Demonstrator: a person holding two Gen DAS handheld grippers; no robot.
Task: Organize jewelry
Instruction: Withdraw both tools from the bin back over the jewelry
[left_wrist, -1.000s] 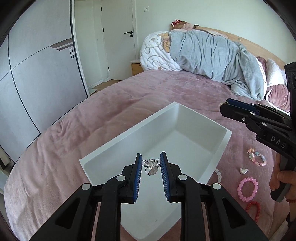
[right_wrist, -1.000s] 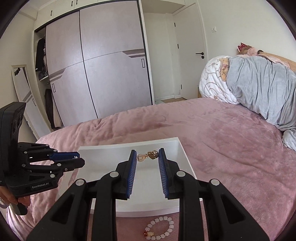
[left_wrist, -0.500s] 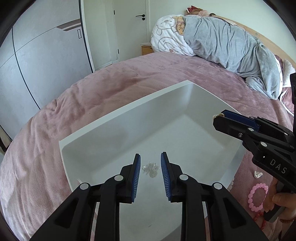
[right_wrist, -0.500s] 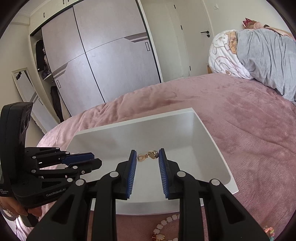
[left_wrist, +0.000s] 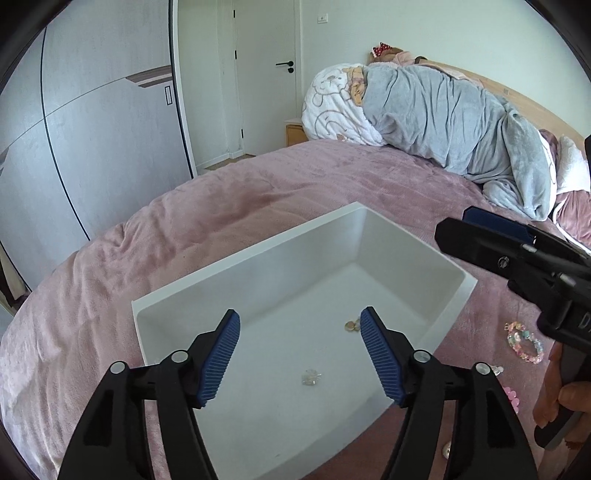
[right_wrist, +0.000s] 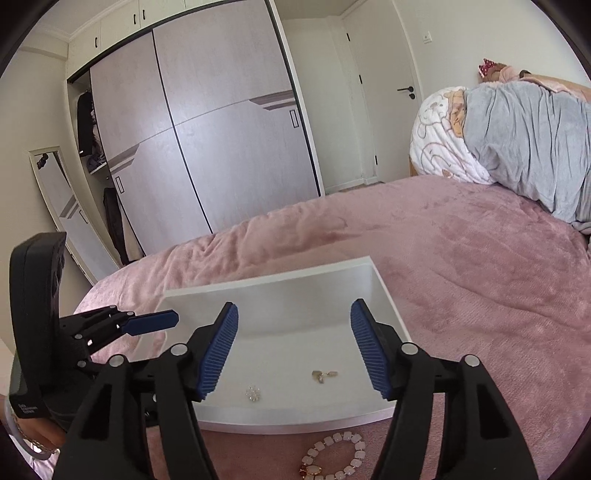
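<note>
A white rectangular bin sits on the pink bedspread. Inside it lie a small silver brooch and a small gold charm. My left gripper is open and empty above the bin's near end. My right gripper is open and empty above the bin. In the left wrist view the right gripper comes in from the right. In the right wrist view the left gripper shows at the left, over the bin's corner.
Loose jewelry lies on the bedspread: a pastel bead bracelet, a pink bead bracelet, and a pale stone bracelet just in front of the bin. A grey blanket heap lies at the headboard. Wardrobe doors stand beyond the bed.
Both grippers opened wide and let go. The silver brooch and the gold charm dropped and now lie on the bin floor. Both grippers pulled back a little.
</note>
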